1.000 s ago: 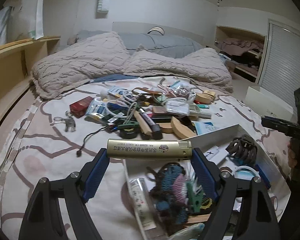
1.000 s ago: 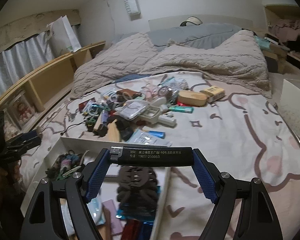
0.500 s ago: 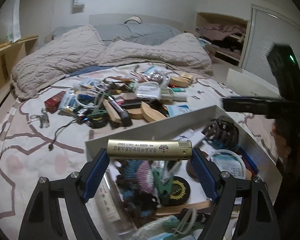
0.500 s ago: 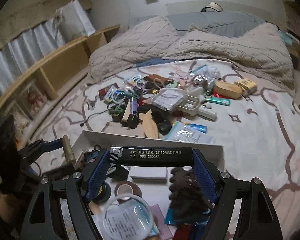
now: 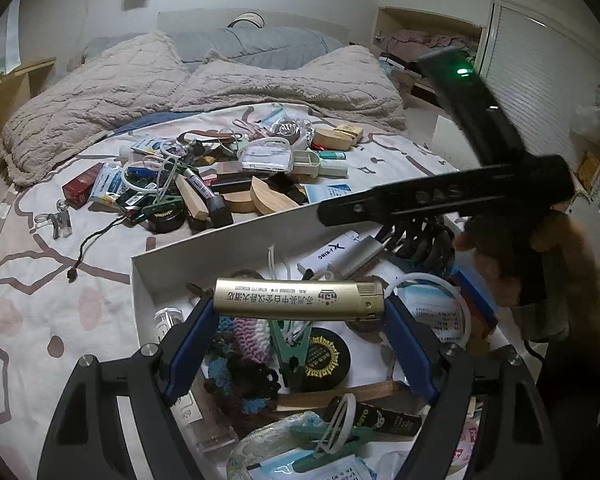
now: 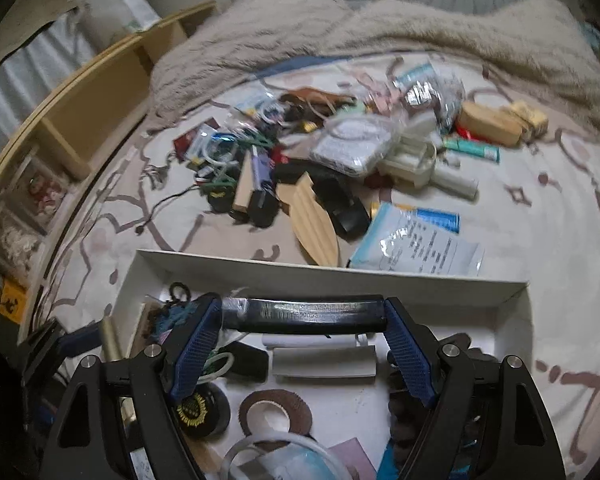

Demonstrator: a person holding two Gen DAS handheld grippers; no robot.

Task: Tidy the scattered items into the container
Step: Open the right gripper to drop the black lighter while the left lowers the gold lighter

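My left gripper (image 5: 299,306) is shut on a gold lighter (image 5: 299,298), held crosswise between its blue pads above the white box (image 5: 220,236). A black lighter (image 6: 304,314) is clamped the same way in my right gripper (image 6: 304,320), also over the white box (image 6: 340,274). The box holds hair ties, a round black tin (image 5: 326,358), a tape roll (image 6: 275,412) and several other small items. The right gripper's black body (image 5: 444,196) and the hand on it reach in from the right in the left wrist view. A scattered pile (image 5: 220,176) lies on the bed beyond the box.
The pile (image 6: 320,168) includes wooden blocks, a red box (image 5: 82,188), cables, packets and a clear case. A crumpled beige blanket (image 5: 220,80) lies behind it. Wooden shelving (image 6: 80,100) runs along the left side of the bed. A black cord (image 5: 92,246) trails on the sheet.
Both grippers have moved in over the white box and tilted downward, each still clamping its lighter. The right gripper now crosses the left wrist view closer in.
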